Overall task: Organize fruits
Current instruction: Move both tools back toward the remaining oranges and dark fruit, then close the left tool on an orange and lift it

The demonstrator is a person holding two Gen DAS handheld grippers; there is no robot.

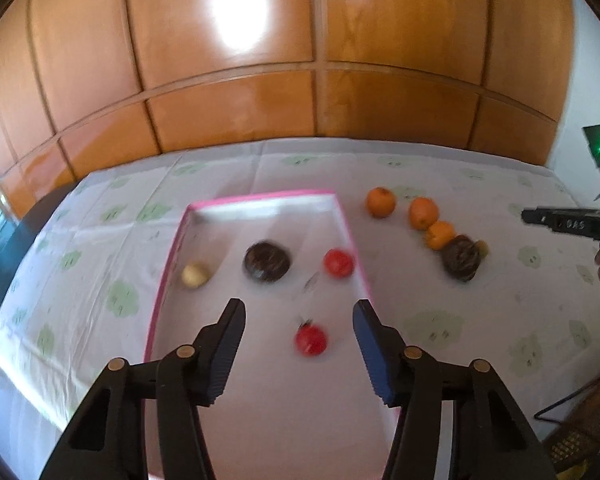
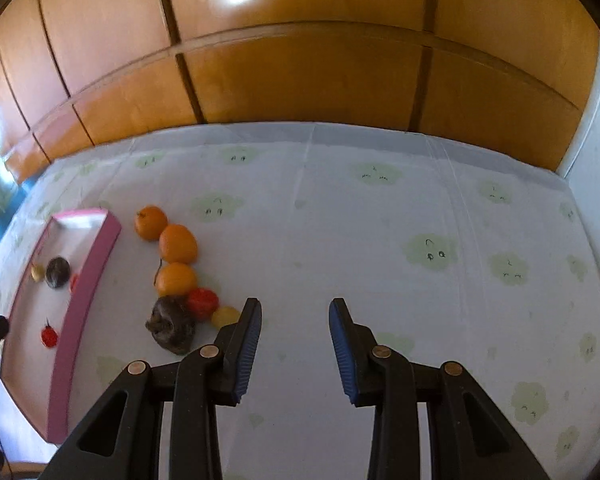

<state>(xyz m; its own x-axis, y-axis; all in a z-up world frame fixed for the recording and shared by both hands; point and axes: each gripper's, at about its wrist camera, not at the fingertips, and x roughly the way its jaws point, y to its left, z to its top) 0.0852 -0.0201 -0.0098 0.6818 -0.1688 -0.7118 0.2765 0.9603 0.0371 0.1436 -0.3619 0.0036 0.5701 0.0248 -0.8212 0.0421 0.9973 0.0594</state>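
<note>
A red tomato (image 1: 311, 339) lies loose in the pink-rimmed tray (image 1: 168, 276), below the left gripper (image 1: 299, 316), whose jaws stand apart and empty. Beside the tray wait oranges (image 2: 177, 243). The right gripper (image 2: 293, 312) is likewise spread, holding nothing.

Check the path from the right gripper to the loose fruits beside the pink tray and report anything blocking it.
Nothing visible blocks it. The right gripper, jaws apart and empty, hangs over bare cloth; the yellow fruit sits just beside its left finger, with the red fruit and dark fruit beyond. The pink tray lies further left.
</note>
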